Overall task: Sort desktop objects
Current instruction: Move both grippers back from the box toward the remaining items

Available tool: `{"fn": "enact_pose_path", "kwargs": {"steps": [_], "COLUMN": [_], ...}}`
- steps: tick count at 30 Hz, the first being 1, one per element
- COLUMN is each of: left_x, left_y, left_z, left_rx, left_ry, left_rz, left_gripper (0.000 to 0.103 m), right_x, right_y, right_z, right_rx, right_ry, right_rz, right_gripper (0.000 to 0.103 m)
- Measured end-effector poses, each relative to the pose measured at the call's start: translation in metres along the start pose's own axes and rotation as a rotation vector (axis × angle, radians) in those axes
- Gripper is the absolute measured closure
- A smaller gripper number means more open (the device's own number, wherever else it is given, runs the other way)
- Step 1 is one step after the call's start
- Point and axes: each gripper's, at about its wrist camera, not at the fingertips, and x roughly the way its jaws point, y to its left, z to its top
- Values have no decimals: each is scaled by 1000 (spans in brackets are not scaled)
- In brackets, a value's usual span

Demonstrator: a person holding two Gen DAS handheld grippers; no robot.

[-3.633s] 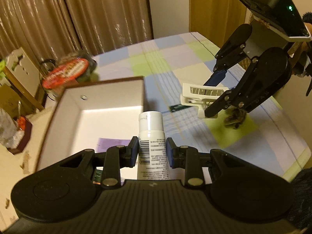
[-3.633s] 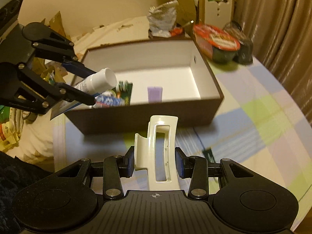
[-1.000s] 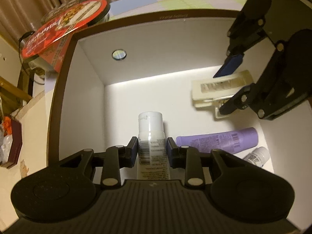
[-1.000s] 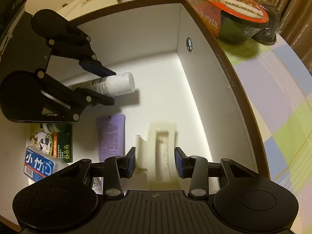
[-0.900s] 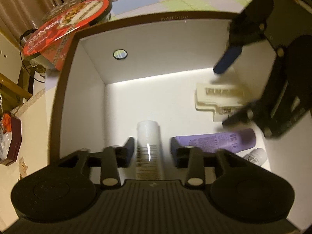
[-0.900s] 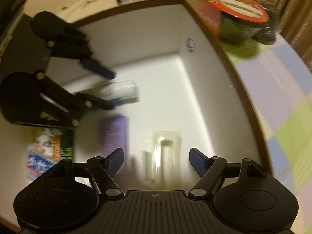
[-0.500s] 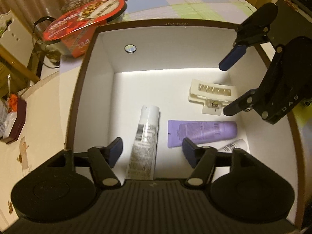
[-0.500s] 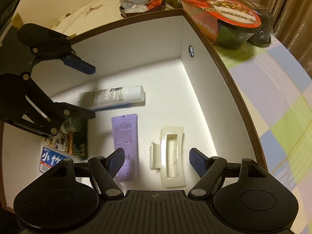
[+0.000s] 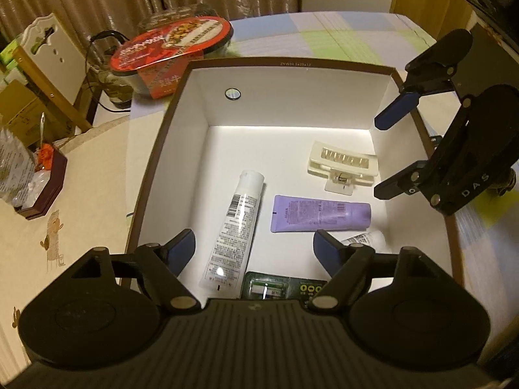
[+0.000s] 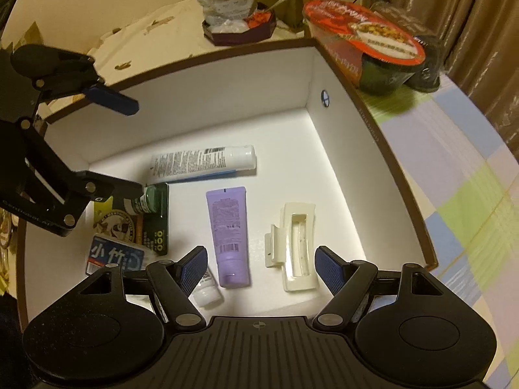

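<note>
A brown box (image 9: 292, 64) (image 10: 369, 116) with white inside holds the sorted items. On its floor lie a white tube (image 9: 235, 227) (image 10: 202, 162), a purple tube (image 9: 319, 214) (image 10: 228, 233), a cream hair clip (image 9: 343, 165) (image 10: 293, 243), a small white bottle (image 9: 366, 237) (image 10: 205, 293) and a green blister pack (image 9: 279, 287) (image 10: 146, 223). A blue packet (image 10: 113, 259) lies at the near left. My left gripper (image 9: 254, 251) (image 10: 129, 147) hangs open above the white tube's end. My right gripper (image 10: 258, 267) (image 9: 386, 154) hangs open above the clip and purple tube. Both hold nothing.
A red-lidded instant noodle bowl (image 9: 172, 48) (image 10: 373, 48) stands just beyond the box. A dark tray with wrappers (image 10: 240, 29) (image 9: 35, 191) sits on the beige cloth. The checked tablecloth (image 10: 460, 175) (image 9: 324, 32) runs along the box's other side. Curtains hang behind.
Both grippers opened and dropped the white tube and the cream clip onto the box floor. Since then both have lifted and drawn back from the items.
</note>
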Motion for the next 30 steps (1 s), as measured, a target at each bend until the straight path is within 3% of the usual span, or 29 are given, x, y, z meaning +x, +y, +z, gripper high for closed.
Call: {"fn": "enact_pose_path", "kwargs": {"steps": [30], "left_x": [-88], "left_y": [-52], "left_z": [-49], "left_rx": [22], "left_ry": [-74], "left_rz": [129], "left_gripper": [19], "right_x": [-76], "right_y": [49], "right_z": [-48], "right_rx": [33], "right_ry": [-150], "right_rz": [-49], "right_gripper": [27]}}
